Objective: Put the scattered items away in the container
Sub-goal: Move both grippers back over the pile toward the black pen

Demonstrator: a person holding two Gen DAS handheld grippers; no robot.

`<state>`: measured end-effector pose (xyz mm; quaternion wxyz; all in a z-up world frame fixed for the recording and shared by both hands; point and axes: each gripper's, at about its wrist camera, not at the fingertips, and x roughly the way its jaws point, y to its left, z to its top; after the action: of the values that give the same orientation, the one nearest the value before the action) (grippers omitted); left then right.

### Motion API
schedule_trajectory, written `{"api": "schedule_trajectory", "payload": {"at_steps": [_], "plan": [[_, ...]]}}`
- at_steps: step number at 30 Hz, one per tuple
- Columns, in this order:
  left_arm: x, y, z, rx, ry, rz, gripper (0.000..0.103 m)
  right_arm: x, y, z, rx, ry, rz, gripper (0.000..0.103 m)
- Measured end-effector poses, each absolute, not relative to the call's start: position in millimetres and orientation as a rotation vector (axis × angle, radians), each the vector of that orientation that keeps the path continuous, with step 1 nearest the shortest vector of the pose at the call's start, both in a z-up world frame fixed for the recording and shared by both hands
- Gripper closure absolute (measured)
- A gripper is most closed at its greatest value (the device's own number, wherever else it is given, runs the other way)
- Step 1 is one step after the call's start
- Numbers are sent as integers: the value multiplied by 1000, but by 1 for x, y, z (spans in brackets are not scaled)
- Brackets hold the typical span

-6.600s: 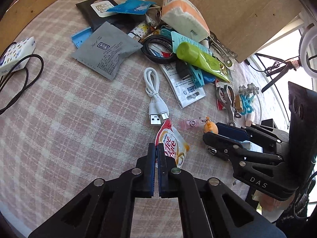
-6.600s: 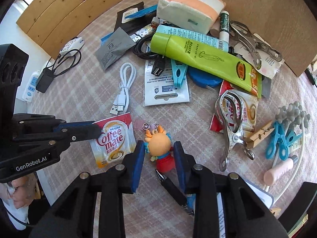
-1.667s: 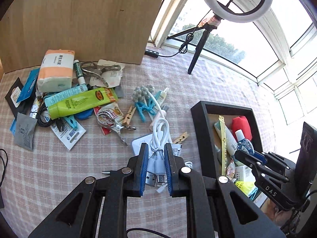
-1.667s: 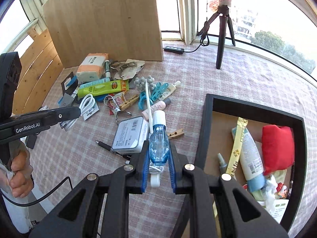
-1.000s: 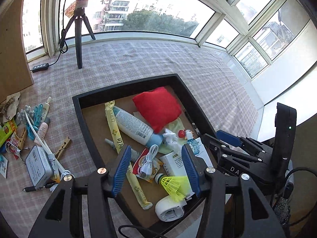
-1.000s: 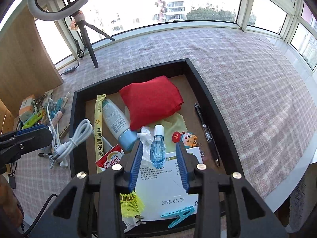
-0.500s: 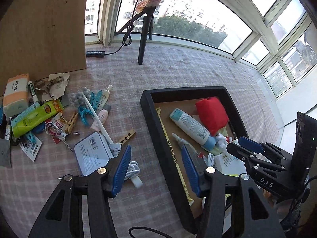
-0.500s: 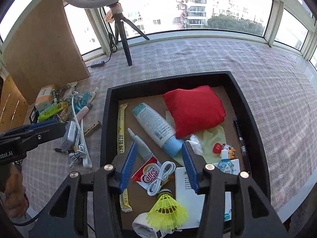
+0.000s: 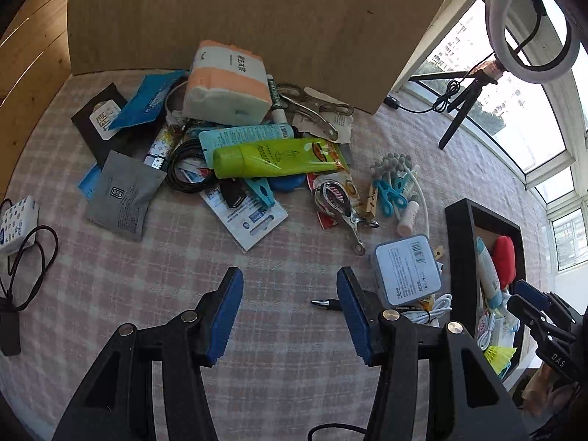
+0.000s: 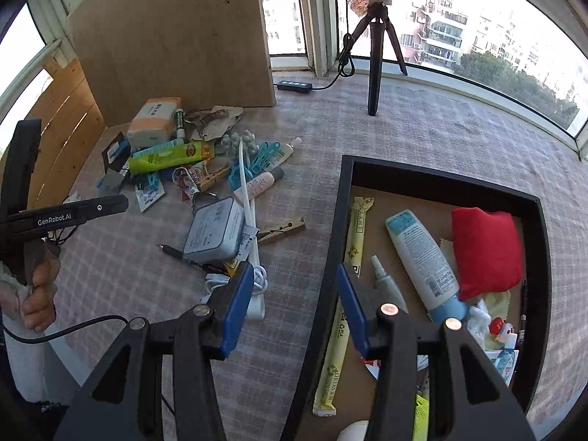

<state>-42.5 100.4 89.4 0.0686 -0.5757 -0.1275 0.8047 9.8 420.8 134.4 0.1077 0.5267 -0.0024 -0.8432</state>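
Observation:
My left gripper [image 9: 290, 308] is open and empty above the checked cloth, short of the scattered pile: a green tube [image 9: 272, 158], a tissue pack [image 9: 226, 81], a grey sachet [image 9: 123, 194], metal pliers [image 9: 341, 205], a black pen [image 9: 325, 303] and a grey-blue box [image 9: 406, 270]. My right gripper [image 10: 294, 305] is open and empty over the left wall of the black tray [image 10: 332, 242]. The tray holds a red pouch [image 10: 485, 242], a white-blue bottle [image 10: 422, 257] and a yellow stick pack [image 10: 345, 294]. The box [image 10: 215, 231] and a white cable [image 10: 257, 283] lie left of it.
A wooden board [image 9: 235, 14] stands behind the pile. A ring light on a tripod [image 10: 378, 36] stands at the back with a power strip [image 10: 294, 86]. A charger and black cord [image 9: 22, 242] lie at the left edge. The tray shows at the right in the left wrist view [image 9: 459, 257].
Both grippers have swung left, away from the tray, and stay open. The left now faces the pile; the right is over the tray's left wall.

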Motion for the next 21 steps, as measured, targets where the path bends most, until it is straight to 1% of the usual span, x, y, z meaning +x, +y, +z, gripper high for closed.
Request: {"api": "schedule_trajectory", "payload": {"at_steps": [4,7,16,21], "plan": [[-38,67,78,-1776,-472,2454,53,-1,401,129,1541,27,-2442,57],[-36,57,73,-1782,-505,2462,53,-10,393,123,1551,13,-2427,57],[-30,62,52,-1830,-510,2400,53,-16,399,102,1622,-69,-2414,57],[-28,78,46,-1829,-454,2354,53,-8,409,92,1650,-126,-2399,58]]}}
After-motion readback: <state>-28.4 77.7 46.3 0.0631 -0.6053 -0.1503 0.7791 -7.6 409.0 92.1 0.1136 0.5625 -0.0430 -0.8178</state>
